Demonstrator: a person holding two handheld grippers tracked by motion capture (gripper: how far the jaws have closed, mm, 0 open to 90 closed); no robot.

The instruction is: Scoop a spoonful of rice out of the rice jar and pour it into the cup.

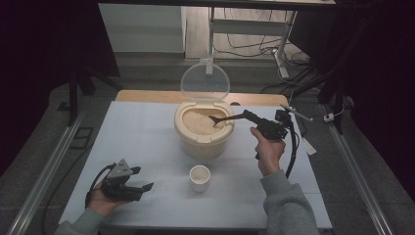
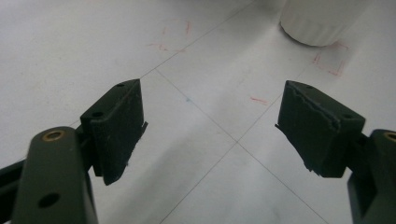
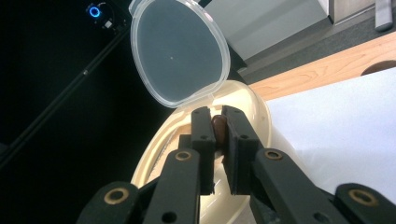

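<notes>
A white table (image 1: 147,142) with thin grid lines and faint red marks (image 2: 329,63) stands on a grey floor (image 1: 44,142). A wooden edge (image 1: 147,96) shows at its far side. Metal rails (image 1: 359,181) flank it. Beyond, cables (image 1: 254,49) lie by a white frame (image 1: 244,27). Dark curtains (image 1: 44,44) hang at both sides.

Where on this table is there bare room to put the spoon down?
Bare room: the left half of the table, between its left edge and the rice tub; also the front strip between the left gripper and the small cup. Crowded: the middle, where tub and cup stand, and beside the right gripper holding the spoon.
</notes>
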